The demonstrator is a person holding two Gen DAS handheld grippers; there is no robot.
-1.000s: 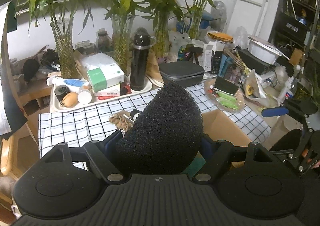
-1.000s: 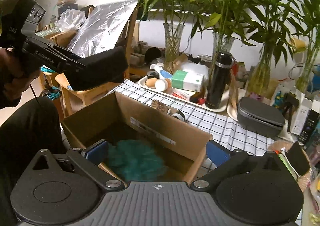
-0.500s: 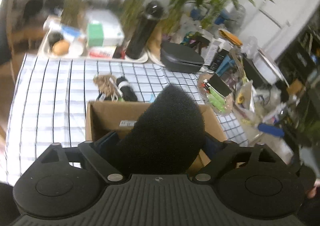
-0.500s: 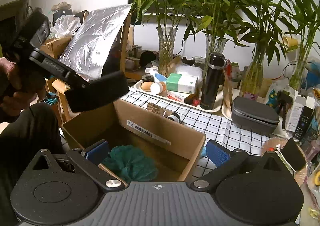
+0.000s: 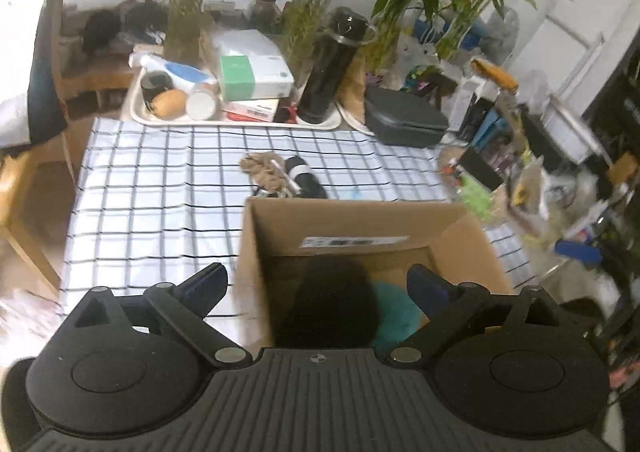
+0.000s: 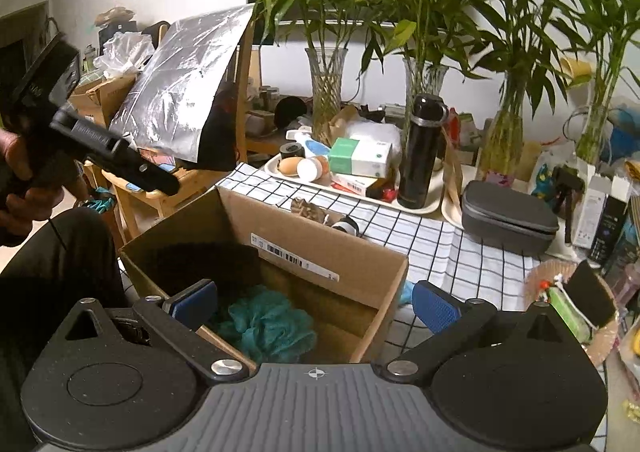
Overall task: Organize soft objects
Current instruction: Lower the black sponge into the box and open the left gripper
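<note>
A black foam sponge (image 5: 332, 300) lies inside the open cardboard box (image 5: 360, 220), beside a teal mesh loofah (image 5: 398, 312). My left gripper (image 5: 316, 278) hovers over the box's near left corner, tilted down. Its jaws are opening wide and the pads are clear of the sponge. In the right wrist view the sponge (image 6: 200, 260) shows as a dark mass in the box (image 6: 320, 248), with the loofah (image 6: 268, 324) nearer. My right gripper (image 6: 314, 296) stands open over the box's near side, holding nothing. A hand holds the left gripper (image 6: 152, 180) up at the left.
On the checked cloth (image 5: 160, 192) behind the box lie a rope bundle (image 5: 264, 172) and a black roll (image 5: 304, 180). Further back stand a tray (image 5: 240, 124) of small items, a black flask (image 5: 332, 64), a grey case (image 5: 404, 120) and glass vases. A wooden chair (image 6: 160, 196) stands left.
The left gripper opened and let go of the black sponge, which dropped into the box. The gripper also tipped down over the box. The right gripper has stayed in place.
</note>
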